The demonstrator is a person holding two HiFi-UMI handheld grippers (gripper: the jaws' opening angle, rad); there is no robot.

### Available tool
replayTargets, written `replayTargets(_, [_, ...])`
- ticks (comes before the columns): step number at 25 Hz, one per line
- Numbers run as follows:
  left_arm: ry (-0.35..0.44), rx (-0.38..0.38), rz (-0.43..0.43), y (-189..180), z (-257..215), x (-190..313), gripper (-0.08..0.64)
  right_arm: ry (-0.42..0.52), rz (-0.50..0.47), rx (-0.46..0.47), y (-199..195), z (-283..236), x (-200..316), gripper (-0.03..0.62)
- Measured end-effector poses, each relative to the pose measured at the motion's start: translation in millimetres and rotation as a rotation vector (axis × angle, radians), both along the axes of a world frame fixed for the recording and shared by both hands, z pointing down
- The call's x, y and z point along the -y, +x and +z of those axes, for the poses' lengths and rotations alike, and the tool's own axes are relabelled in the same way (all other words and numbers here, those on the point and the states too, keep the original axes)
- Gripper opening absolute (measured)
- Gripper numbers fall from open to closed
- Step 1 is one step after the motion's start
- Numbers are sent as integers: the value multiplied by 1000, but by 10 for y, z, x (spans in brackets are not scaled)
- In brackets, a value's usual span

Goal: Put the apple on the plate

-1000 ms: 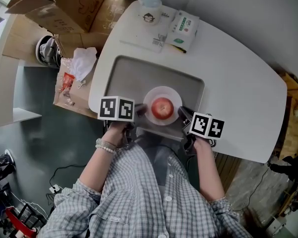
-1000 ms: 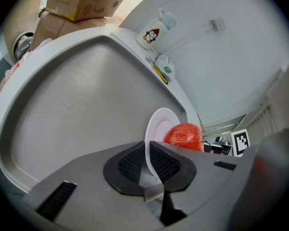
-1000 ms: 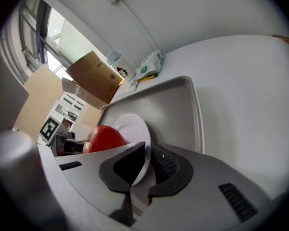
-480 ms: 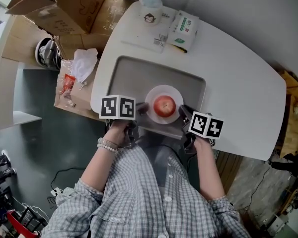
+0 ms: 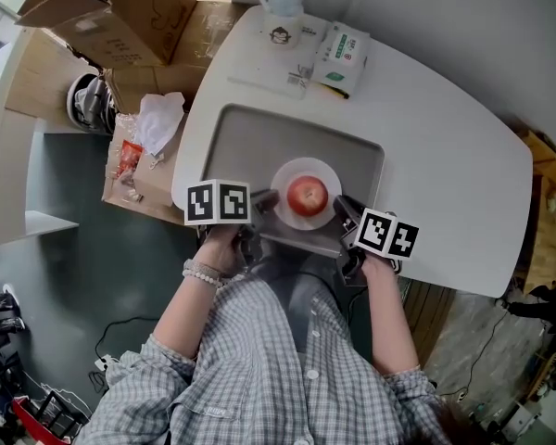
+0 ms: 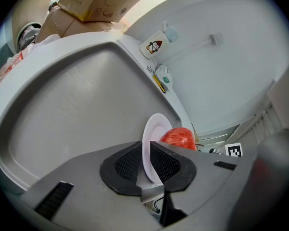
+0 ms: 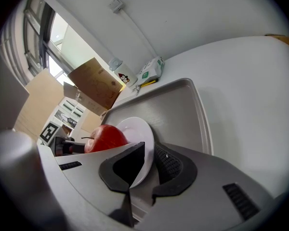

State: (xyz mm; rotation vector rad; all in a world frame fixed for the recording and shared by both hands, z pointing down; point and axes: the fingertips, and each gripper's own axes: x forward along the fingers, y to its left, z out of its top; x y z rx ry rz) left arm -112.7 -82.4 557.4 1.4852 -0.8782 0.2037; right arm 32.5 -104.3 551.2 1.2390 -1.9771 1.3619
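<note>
Two grippers were clamped on one plate (image 5: 326,176) from opposite sides. The left gripper (image 5: 264,201) was pinched on the left rim. The apple (image 5: 307,196) was seated at the plate's middle, about equally near each tool. The right gripper (image 5: 342,210) was pinched on the right rim. The plate was held over the near end of a grey tray (image 5: 250,142) on a white table (image 5: 445,156); whether it was lifted could not be told. Bare tray was left beyond it.
</note>
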Motion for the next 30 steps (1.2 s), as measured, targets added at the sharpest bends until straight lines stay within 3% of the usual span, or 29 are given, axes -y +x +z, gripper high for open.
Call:
replayTargets(8, [-35, 14, -62, -49, 34, -13, 94, 9, -1, 73, -59, -57, 1, 48])
replayTargets(16, [-100, -53, -272, -229, 59, 51, 109, 31, -7, 155, -16, -272, 12, 48])
replayTargets(23, [-36, -16, -355, -343, -78, 108, 107, 74, 19, 150, 275, -410, 93, 48])
replayTargets(30, [125, 94, -335, -357, -393, 179, 27, 164, 46, 136, 493, -643, 202, 34])
